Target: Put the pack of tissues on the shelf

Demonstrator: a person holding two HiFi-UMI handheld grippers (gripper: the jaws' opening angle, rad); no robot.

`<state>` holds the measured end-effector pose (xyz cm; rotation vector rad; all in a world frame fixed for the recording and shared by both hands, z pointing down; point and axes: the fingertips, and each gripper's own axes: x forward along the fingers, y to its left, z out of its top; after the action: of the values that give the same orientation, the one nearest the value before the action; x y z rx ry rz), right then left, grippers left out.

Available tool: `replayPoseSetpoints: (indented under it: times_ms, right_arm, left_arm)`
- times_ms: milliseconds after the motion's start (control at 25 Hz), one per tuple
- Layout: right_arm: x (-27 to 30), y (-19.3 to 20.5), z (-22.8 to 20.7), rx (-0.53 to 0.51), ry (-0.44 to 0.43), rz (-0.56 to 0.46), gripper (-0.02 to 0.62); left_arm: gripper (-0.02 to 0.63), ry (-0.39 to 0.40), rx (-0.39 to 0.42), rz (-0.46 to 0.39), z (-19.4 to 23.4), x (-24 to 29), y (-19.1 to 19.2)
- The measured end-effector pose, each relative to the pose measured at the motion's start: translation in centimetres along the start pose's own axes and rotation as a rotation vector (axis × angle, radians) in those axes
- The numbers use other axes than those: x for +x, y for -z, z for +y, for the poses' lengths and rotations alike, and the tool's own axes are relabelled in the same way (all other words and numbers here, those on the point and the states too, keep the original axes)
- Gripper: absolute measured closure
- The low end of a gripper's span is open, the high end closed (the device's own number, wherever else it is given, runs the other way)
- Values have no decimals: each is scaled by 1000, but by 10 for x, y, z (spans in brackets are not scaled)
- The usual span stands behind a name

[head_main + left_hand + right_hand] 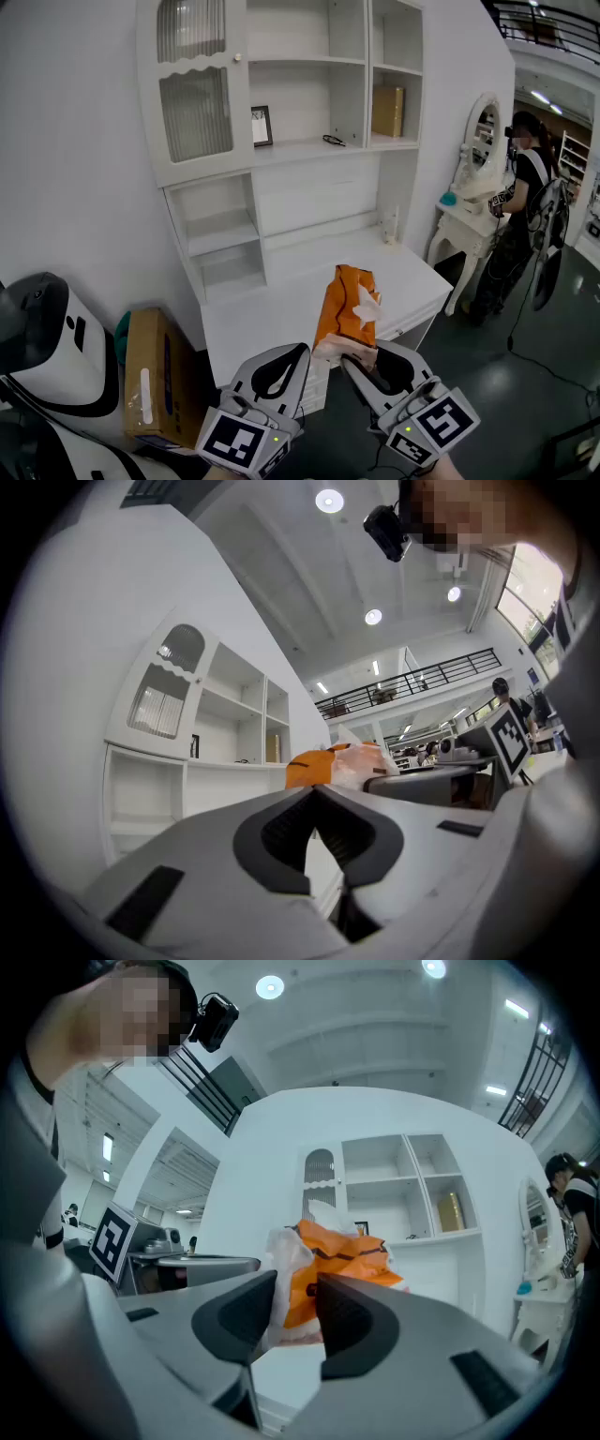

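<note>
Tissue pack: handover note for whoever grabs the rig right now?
Left gripper: shut, empty, level beside the right one.
Right gripper: shut on the orange tissue pack, held in the air in front of the white desk.
Done: pack is picked up.
Left: carry it to the shelf, set it on a bare spot, open the gripper and pull back.
</note>
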<state>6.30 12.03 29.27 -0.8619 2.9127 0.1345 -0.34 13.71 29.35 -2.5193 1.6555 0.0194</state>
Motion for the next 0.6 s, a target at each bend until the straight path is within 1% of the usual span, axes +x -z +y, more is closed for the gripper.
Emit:
replayPoseSetpoints:
  times_ms: [80, 120, 280, 440, 600]
  right_arm:
    - [1, -1, 0, -2, 4, -4, 442]
    - [1, -2, 0, -4, 7, -5, 442]
    - [4, -2, -1, -11, 20, -11, 442]
    - [8, 2, -4, -3, 27, -9, 442]
    - [11, 6, -6, -2, 36, -1, 443]
  left_arm:
    - [591, -7, 28, -61, 4, 2, -7]
    - [592, -8, 34, -76, 5, 3, -9]
    - [592, 2, 25, -57, 6, 6, -6]
    - [592, 9, 38, -82, 11, 10, -5]
    - [592, 15, 39, -72, 13, 12, 0]
